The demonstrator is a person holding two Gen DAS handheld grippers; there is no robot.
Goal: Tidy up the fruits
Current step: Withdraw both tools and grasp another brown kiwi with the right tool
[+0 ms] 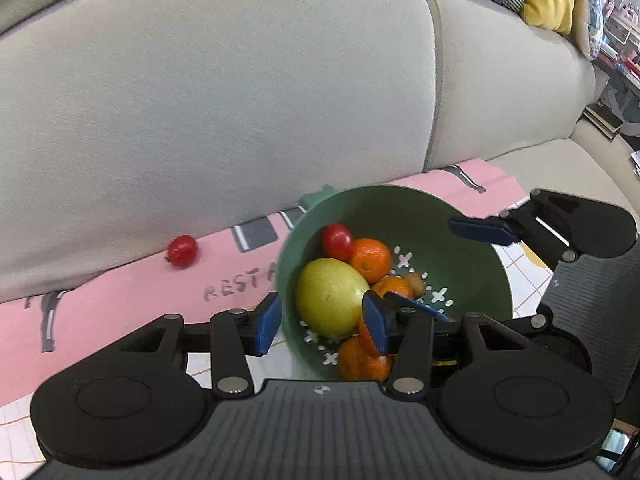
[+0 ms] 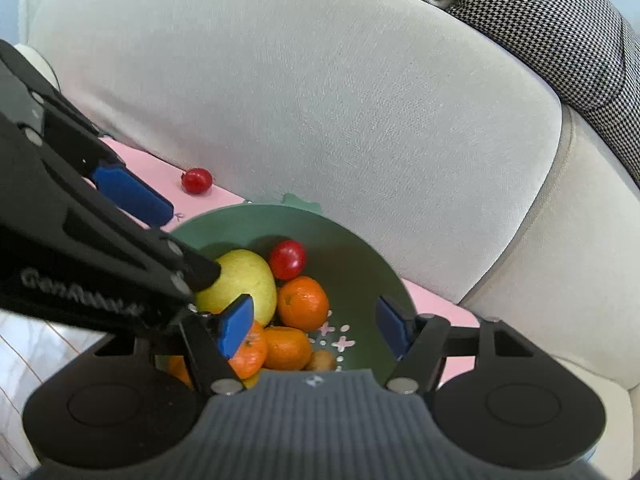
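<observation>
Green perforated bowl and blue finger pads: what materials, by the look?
Green perforated bowl: probably matte moulded plastic, with uniform colour, dull sheen and clean cross-shaped cut-outs. Blue pads on the fingers: look like matte rubber or printed plastic, flat colour and no glare; the views cannot settle which.

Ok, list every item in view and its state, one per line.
Green perforated plastic bowl: upright, holding fruit.
Yellow-green apple: in bowl.
Orange tangerines: in bowl.
Red tomato: in bowl.
Second red tomato: loose on pink mat.
Left gripper: open.
Right gripper: open.
</observation>
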